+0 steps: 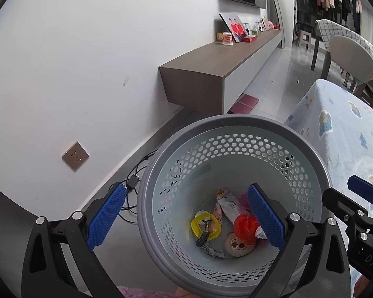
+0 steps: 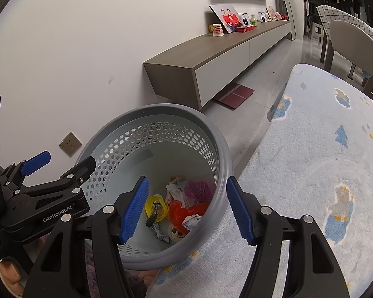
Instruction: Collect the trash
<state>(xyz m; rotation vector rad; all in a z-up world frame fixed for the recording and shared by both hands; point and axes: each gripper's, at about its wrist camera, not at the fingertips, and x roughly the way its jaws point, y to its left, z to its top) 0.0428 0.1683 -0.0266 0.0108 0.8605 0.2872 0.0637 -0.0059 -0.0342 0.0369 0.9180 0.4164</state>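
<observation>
A grey basket [image 1: 236,124] with a pale perforated wall stands on the floor. At its bottom lie a yellow ring [image 1: 199,223], a snack wrapper [image 1: 230,206], crumpled red plastic [image 1: 245,226] and a round smiley piece [image 1: 238,244]. My left gripper [image 1: 186,216] hangs over the basket's mouth, open wide, with nothing held. In the right wrist view the basket [image 2: 161,108] holds the same trash, among it red plastic [image 2: 186,211] and a pink mesh piece [image 2: 199,190]. My right gripper [image 2: 186,209] is open above the basket's right rim and grips nothing. The left gripper [image 2: 59,166] shows at the left.
A light blue patterned rug [image 2: 310,161] lies right of the basket. A low wall cabinet [image 1: 211,57] carries photos and a cup. On the wall sit a socket [image 1: 75,155] and cables [image 1: 134,181]. A chair [image 1: 350,57] stands at the back right.
</observation>
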